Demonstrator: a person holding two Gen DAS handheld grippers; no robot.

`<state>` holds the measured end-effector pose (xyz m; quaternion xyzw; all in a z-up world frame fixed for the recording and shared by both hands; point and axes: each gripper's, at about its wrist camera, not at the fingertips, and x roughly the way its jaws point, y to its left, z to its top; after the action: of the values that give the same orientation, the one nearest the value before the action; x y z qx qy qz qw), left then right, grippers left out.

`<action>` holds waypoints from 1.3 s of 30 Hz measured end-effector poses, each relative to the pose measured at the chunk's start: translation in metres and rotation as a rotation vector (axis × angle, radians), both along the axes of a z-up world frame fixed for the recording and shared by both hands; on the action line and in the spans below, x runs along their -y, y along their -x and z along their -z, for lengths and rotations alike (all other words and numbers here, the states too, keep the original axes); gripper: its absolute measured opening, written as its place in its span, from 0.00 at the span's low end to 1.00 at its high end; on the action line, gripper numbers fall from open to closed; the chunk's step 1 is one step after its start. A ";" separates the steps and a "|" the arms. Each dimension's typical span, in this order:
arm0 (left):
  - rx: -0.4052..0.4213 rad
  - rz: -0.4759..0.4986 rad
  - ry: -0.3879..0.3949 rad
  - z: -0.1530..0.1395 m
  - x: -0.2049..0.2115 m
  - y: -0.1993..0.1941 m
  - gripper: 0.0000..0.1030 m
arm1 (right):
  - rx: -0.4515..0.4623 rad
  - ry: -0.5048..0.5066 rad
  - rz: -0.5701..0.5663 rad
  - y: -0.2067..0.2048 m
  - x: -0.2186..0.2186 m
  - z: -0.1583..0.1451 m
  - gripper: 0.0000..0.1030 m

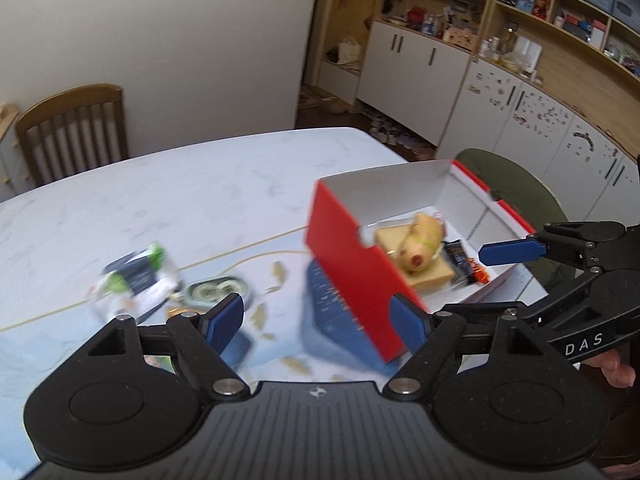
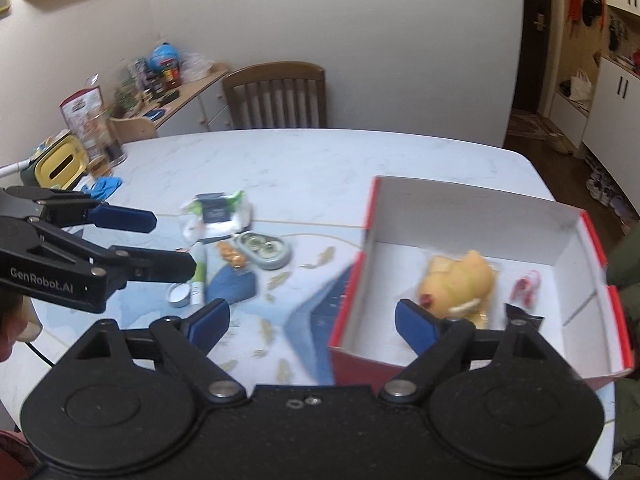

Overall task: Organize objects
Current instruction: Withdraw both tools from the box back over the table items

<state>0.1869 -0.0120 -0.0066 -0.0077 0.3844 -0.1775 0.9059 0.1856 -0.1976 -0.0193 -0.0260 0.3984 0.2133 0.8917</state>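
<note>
Sorting partly done: red box [image 2: 472,216] near right edge of counter [image 2: 304,160] already holds yellow plush toy [image 2: 456,284], bread slice [image 1: 424,264] under it, dark packet [image 1: 460,258], small pink item [image 2: 528,286]. Left outside, toward counter middle: wrapped pack [image 2: 218,212], oval tin [image 2: 262,252], white tube [image 2: 198,276], small round tin [image 2: 179,294], orange bits [image 2: 231,254]. Left gripper [image 1: 320,316] wide, empty, beside box wall. Right gripper [image 2: 312,320] wide, empty, over box's near corner.

A brown slatted wooden chair [image 2: 276,96] stands at the far edge of the white marble-patterned table [image 2: 304,160]. Left of that chair, a pale wooden sideboard [image 2: 192,96] carries jars and bottles. Right of it, white cabinets [image 1: 424,68] line the wall beneath wooden shelves [image 1: 560,4].
</note>
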 end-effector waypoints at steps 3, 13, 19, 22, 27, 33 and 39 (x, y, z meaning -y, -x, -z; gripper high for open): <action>-0.001 -0.028 -0.001 0.003 -0.022 0.005 0.81 | -0.006 0.003 -0.013 0.002 -0.017 0.003 0.88; -0.037 -0.113 -0.020 0.026 -0.087 0.013 0.87 | -0.035 0.050 -0.051 0.002 -0.073 0.023 0.88; -0.060 -0.161 -0.020 0.045 -0.118 0.007 0.97 | -0.042 0.072 -0.062 -0.008 -0.096 0.032 0.88; -0.062 -0.184 -0.021 0.055 -0.130 0.002 0.97 | -0.049 0.080 -0.064 -0.015 -0.107 0.039 0.88; -0.072 -0.203 -0.048 0.075 -0.143 -0.014 0.97 | -0.074 0.112 -0.086 -0.021 -0.127 0.057 0.87; -0.101 -0.179 -0.094 0.099 -0.144 -0.035 0.97 | -0.117 0.159 -0.112 -0.027 -0.149 0.082 0.83; -0.140 -0.179 -0.094 0.118 -0.146 -0.052 0.97 | -0.134 0.203 -0.131 -0.034 -0.163 0.101 0.81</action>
<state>0.2389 0.1345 -0.1250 -0.0120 0.4524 -0.0770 0.8884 0.2191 -0.0348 -0.1201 -0.1276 0.4742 0.2309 0.8400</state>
